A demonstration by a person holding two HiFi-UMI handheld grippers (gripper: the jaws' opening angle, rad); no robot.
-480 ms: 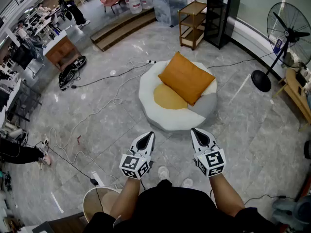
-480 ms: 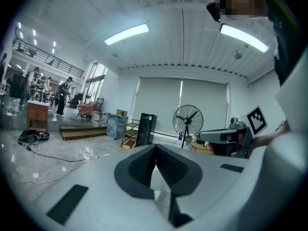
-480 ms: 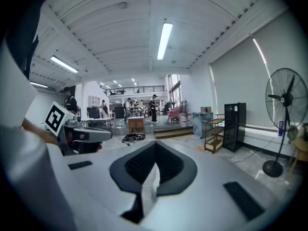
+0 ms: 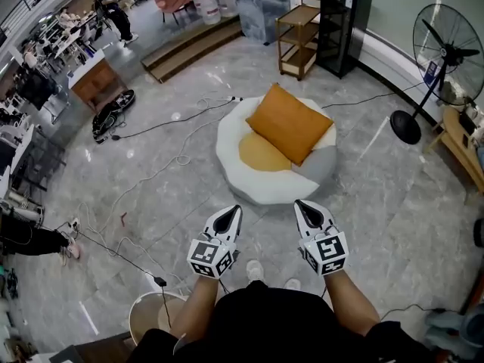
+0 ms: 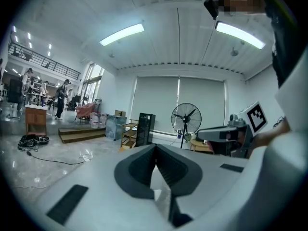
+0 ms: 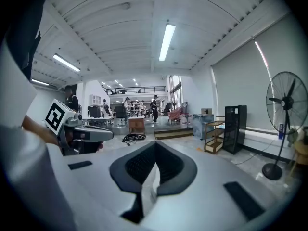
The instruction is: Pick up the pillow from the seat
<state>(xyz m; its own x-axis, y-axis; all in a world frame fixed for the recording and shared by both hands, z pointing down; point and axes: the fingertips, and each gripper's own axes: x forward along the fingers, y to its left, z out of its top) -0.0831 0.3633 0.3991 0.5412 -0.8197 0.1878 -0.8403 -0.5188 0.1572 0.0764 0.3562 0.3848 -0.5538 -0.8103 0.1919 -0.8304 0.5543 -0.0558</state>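
Note:
An orange pillow (image 4: 290,122) lies tilted on the round white and grey seat (image 4: 249,181), over its yellow centre patch (image 4: 259,153), in the head view. My left gripper (image 4: 236,209) hovers shut in front of the seat's near edge, nothing between its jaws. To its right my right gripper (image 4: 298,203) is also shut and empty, about level with it. Both are well short of the pillow. In the left gripper view the left gripper (image 5: 155,148) points level across the room, and the right gripper (image 6: 155,145) does the same in its own view; neither view shows the pillow.
Cables (image 4: 162,169) trail over the marble floor left of the seat. A standing fan (image 4: 446,55) is at the right, a black cabinet (image 4: 345,27) and wooden shelf (image 4: 298,38) behind the seat. A round stool (image 4: 151,314) sits near my left leg. People are far left.
The view has shifted slightly; both grippers have edged a little toward the seat. Their jaws stay shut.

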